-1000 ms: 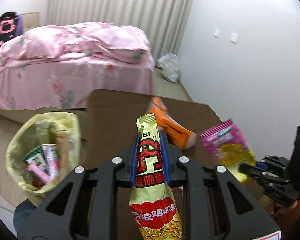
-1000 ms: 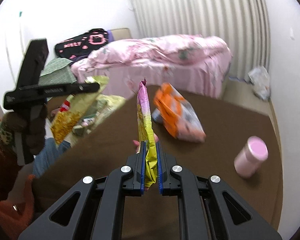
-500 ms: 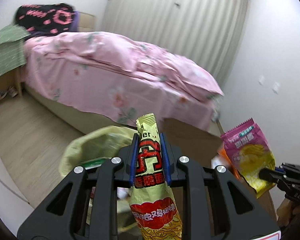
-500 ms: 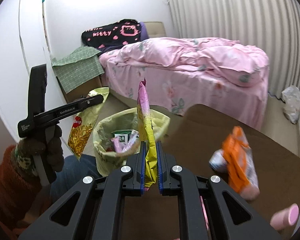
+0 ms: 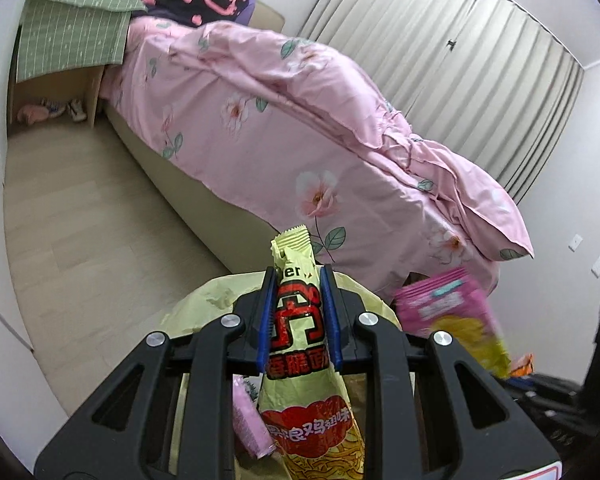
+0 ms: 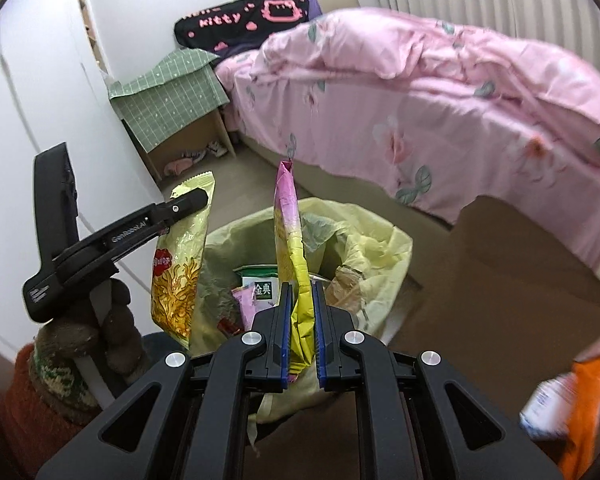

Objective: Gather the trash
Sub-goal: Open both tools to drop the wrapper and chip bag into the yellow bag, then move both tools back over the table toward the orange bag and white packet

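A yellow noodle-snack packet [image 5: 300,344] is clamped in the left hand-held gripper [image 5: 299,312] and a pink-and-yellow snack packet [image 6: 294,248] in the right hand-held gripper [image 6: 300,328], both held over the yellow-lined trash bin [image 6: 384,248].

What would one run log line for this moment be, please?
left gripper: shut on yellow noodle snack packet | right gripper: shut on pink-yellow wrapper | both above yellow-lined trash bin | nothing released yet

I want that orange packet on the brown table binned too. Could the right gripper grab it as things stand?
Probably not yet: the right gripper is shut on a pink-and-yellow wrapper over the bin bag, while the orange packet lies off to its side, unblocked.
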